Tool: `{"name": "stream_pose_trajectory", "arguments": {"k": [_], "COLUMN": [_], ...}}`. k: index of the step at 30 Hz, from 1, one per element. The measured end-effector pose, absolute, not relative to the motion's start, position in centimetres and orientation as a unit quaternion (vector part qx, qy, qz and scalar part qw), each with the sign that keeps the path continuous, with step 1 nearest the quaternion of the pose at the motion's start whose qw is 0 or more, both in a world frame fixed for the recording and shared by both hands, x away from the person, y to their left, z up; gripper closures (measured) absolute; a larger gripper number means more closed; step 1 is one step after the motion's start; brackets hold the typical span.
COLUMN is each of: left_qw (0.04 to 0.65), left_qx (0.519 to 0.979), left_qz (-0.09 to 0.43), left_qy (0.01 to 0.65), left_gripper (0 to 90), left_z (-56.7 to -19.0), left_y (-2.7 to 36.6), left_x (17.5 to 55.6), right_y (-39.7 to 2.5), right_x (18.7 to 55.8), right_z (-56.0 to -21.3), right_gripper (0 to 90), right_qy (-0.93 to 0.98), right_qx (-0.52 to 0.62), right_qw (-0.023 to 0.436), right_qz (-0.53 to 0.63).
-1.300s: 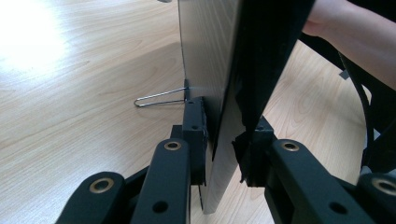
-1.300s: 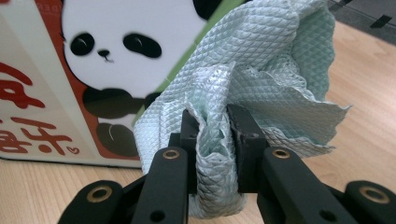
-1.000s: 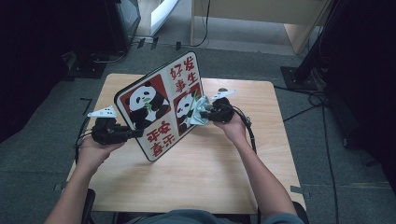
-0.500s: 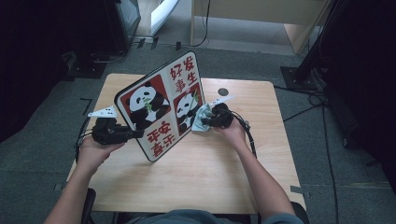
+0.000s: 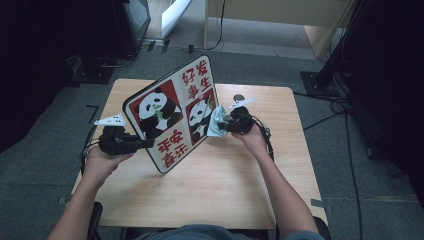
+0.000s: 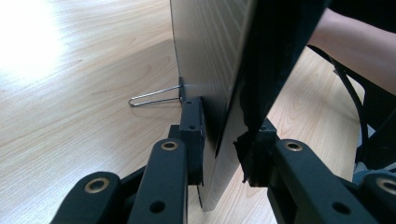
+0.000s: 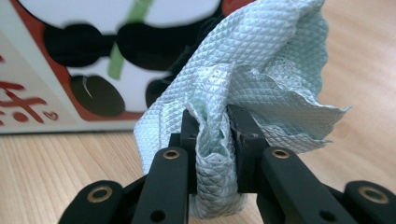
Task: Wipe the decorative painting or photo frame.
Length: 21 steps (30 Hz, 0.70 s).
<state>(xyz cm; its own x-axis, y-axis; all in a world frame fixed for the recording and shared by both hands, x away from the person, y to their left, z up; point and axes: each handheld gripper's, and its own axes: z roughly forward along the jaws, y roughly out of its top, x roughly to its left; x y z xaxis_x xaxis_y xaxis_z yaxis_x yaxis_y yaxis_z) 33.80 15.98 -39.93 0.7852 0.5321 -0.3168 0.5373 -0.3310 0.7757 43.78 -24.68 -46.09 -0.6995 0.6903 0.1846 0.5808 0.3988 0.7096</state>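
Right fingers (image 7: 246,135) pinching cloth (image 7: 261,70) against panda board (image 5: 172,112), left fingers (image 6: 191,128) clamping board edge

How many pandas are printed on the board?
2. One sits in the upper-left red square of the board, at; the other in the right red square at, partly hidden by the cloth.

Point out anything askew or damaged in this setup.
Nothing looks damaged. The panda board stands tilted on one corner, but the left gripper clamps its edge on purpose. The right gripper pinches a crumpled cloth against the board's face. A small wire clip sticks out behind.
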Motion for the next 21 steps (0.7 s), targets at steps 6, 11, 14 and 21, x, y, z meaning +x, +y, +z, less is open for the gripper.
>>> {"name": "stream_pose_trajectory", "arguments": {"k": [6, 11, 14, 21], "left_qw": [0.477, 0.478, 0.479, 0.481], "left_qx": [0.815, 0.813, 0.812, 0.808], "left_qz": [-0.002, -0.003, -0.002, -0.002], "left_qy": [0.329, 0.332, 0.334, 0.340], "left_gripper": [74.2, 74.4, 74.5, 75.1], "left_z": [-40.0, -40.0, -40.0, -40.1], "left_y": [16.0, 15.9, 16.0, 15.9], "left_x": [33.8, 33.8, 33.8, 33.7], "right_y": [-24.5, -23.9, -23.9, -22.5], "right_x": [43.6, 43.2, 43.1, 43.2], "right_z": [-43.6, -40.2, -38.8, -33.6], "right_gripper": [78.1, 78.1, 78.1, 78.1], "right_qy": [0.833, 0.828, 0.823, 0.820], "right_qx": [0.373, 0.358, 0.353, 0.327], "right_qw": [0.080, 0.096, 0.101, 0.114], "right_qz": [0.402, 0.421, 0.433, 0.455]}}
